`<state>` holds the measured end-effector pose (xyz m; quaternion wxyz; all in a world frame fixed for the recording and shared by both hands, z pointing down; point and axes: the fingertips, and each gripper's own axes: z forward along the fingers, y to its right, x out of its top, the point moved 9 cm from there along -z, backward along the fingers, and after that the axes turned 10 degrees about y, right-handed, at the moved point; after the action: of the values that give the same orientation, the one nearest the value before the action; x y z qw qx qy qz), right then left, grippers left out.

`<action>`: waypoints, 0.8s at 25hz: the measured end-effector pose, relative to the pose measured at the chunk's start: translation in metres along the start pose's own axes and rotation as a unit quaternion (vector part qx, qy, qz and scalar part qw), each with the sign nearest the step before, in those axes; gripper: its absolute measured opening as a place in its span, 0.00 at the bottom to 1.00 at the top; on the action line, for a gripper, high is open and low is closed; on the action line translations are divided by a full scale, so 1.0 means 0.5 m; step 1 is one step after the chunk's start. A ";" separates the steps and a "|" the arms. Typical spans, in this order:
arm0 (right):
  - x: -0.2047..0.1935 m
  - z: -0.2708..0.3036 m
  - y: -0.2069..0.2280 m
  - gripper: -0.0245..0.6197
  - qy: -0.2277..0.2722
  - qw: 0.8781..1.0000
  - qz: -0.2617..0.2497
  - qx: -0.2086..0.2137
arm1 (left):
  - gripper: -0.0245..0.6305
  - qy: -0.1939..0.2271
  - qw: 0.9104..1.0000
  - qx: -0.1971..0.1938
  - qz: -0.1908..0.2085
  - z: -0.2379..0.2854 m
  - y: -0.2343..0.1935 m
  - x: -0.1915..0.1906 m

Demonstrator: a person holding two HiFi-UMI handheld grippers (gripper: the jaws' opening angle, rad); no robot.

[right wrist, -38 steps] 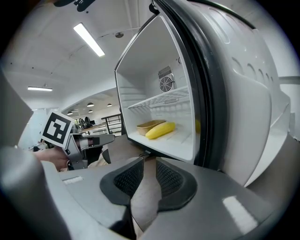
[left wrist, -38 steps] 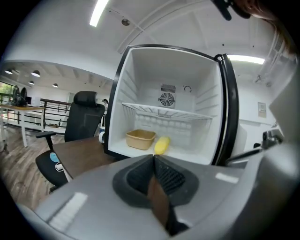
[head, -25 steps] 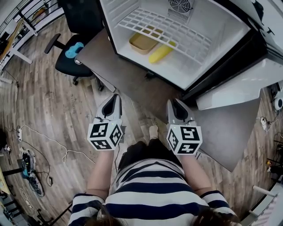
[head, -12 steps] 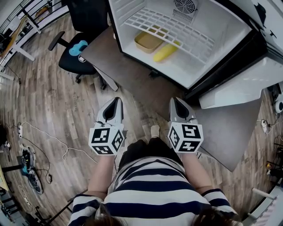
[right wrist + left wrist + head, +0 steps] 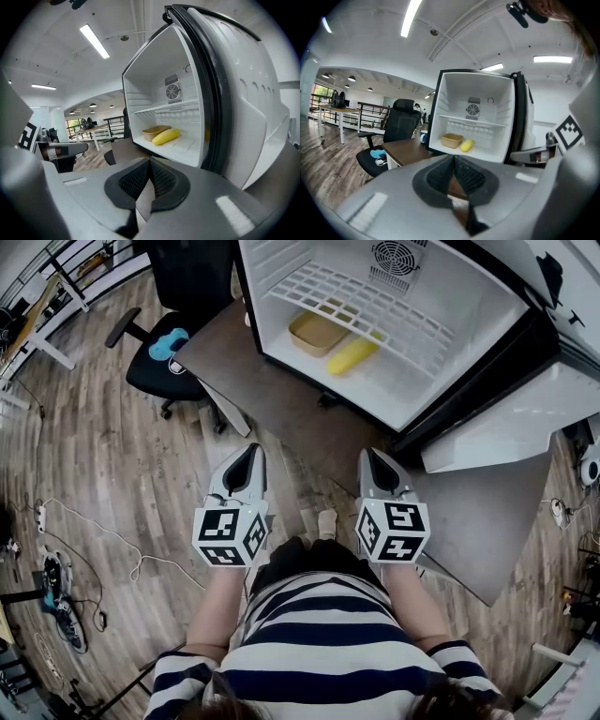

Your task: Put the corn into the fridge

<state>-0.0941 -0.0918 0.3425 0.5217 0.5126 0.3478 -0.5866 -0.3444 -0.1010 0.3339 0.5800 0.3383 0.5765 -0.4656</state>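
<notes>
The yellow corn [image 5: 354, 354] lies on the floor of the open white fridge [image 5: 473, 329], under its wire shelf and next to a tan container [image 5: 317, 332]. Both grippers hang side by side well short of the fridge and point at it. My left gripper [image 5: 251, 452] is shut with nothing in it, and so is my right gripper [image 5: 371, 456]. The left gripper view has the corn [image 5: 467, 146] past the closed jaws [image 5: 453, 159]. In the right gripper view the corn [image 5: 166, 136] rests beside the container [image 5: 154, 131], beyond the shut jaws [image 5: 149, 164].
The fridge door [image 5: 511, 427] swings open to the right, close to my right gripper. The fridge stands on a brown tabletop [image 5: 272, 395]. A black office chair [image 5: 164, 357] with a blue item on its seat stands at the left. Cables [image 5: 94, 540] trail over the wood floor.
The head view has shifted slightly, so the fridge sits a little further right. Both grippers stay about where they were, and the corn has not moved.
</notes>
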 end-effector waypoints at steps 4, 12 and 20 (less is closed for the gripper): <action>0.003 -0.001 -0.005 0.03 0.000 1.000 -0.001 0.000 | 0.04 0.002 1.000 -0.004 -0.002 0.007 0.002 0.008; 0.008 0.007 -0.012 0.03 0.000 1.000 0.004 0.006 | 0.04 -0.005 1.000 0.004 0.003 0.006 -0.008 0.019; 0.014 0.011 -0.024 0.03 0.002 1.000 0.003 0.012 | 0.04 -0.020 1.000 0.012 0.004 -0.008 -0.019 0.018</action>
<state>-0.1068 -0.0959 0.3357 0.5167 0.5213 0.3400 -0.5879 -0.3555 -0.1017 0.3258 0.5890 0.3388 0.5577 -0.4767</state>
